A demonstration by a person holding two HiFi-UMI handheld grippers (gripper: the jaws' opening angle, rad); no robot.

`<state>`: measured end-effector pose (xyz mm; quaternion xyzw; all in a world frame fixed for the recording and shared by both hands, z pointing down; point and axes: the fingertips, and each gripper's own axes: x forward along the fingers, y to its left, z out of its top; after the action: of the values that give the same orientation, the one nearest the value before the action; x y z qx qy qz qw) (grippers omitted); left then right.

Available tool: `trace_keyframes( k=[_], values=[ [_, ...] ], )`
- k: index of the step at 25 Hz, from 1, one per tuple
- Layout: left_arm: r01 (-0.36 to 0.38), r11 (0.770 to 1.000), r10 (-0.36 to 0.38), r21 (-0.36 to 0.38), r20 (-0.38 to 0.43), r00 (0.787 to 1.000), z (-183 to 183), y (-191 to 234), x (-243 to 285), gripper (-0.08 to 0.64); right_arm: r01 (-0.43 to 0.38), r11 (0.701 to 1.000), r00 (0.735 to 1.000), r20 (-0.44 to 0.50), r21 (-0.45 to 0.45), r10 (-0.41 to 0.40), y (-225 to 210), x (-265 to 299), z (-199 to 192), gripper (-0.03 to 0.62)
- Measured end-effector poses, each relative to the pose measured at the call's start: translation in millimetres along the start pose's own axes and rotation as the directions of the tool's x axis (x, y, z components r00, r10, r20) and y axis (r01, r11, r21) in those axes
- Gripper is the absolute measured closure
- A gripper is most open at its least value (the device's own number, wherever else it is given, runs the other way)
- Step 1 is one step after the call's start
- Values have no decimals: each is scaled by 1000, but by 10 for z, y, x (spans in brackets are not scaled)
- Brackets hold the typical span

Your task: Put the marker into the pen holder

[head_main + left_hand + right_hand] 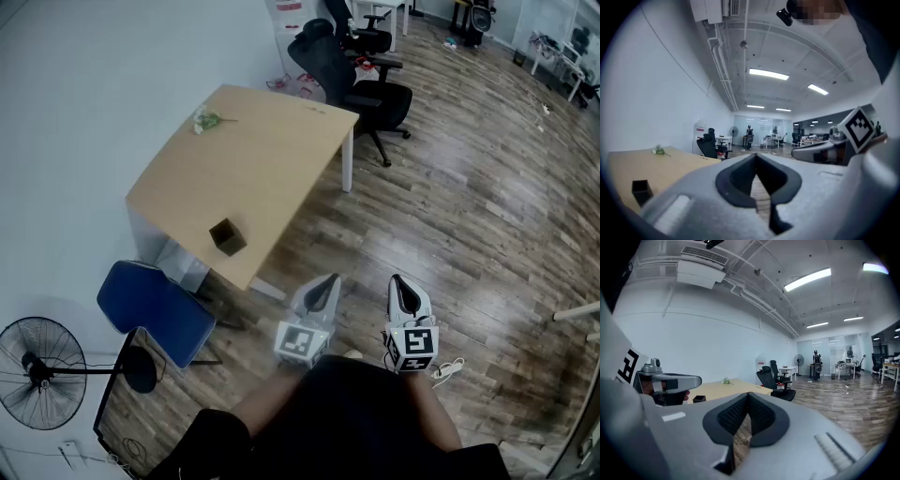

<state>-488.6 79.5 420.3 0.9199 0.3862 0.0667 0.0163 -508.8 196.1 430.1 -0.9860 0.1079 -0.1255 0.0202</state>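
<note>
The dark square pen holder (226, 236) stands near the front edge of the light wooden table (262, 159). It also shows small at the left in the left gripper view, as the pen holder (641, 190), and far off in the right gripper view, as the pen holder (699, 399). A small green and white thing (204, 120) lies at the table's far end; I cannot tell whether it is the marker. My left gripper (329, 281) and right gripper (399, 281) hang side by side over the floor, well short of the table. Both are shut, with nothing between the jaws, as the left gripper (756, 157) and right gripper (749, 397) show close up.
A blue chair (155, 309) sits under the table's near corner, with a standing fan (42, 370) beside it at the wall. Black office chairs (361, 89) stand past the table's far right side. A white cable with a plug strip (448, 370) lies on the wood floor by my right side.
</note>
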Motion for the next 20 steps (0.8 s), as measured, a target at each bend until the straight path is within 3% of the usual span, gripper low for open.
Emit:
trace_keyframes(
  k=[4, 10, 13, 20],
  values=[
    [-21, 1000, 21, -7, 18, 1000, -17, -8, 12, 557, -3, 1000, 1000, 10, -6, 3, -94, -16, -59, 589],
    [-16, 1000, 16, -6, -14, 1000, -113, 55, 154, 557, -77, 997, 997, 24, -25, 77, -65, 103, -52, 589],
    [-23, 1000, 22, -14, -7, 1000, -80, 132, 325, 557, -67, 995, 998, 13, -71, 68, -119, 230, -37, 589],
    [-9, 1000, 10, -27, 15, 1000, -101, 529, 760, 557, -32, 999, 999, 23, -20, 32, -360, 722, -1, 589]
  ],
)
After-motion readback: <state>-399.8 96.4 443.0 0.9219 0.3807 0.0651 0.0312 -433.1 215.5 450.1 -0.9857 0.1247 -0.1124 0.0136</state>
